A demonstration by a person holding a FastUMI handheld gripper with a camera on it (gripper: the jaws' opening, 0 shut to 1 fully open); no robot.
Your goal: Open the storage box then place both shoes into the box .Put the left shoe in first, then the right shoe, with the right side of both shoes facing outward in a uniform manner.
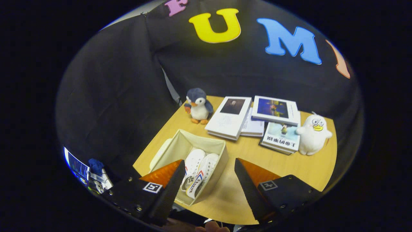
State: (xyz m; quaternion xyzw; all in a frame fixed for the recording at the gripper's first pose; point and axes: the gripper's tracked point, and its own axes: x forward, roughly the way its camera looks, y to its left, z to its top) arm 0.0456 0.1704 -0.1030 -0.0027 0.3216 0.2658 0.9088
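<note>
my gripper (209,180) fingers spread wide, holding nothing; both shoes (199,169) in the box (222,158) near the tabletop's (289,161) left edge.

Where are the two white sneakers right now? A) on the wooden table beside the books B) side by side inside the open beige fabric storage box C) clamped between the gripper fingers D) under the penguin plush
B: both white sneakers lie side by side inside the open beige fabric storage box, while the gripper is open above it, holding nothing.

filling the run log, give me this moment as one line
tool: open, holding nothing | storage box: open | shoes: both inside box, side by side | lid: beside box | stage: placement looks done
</note>
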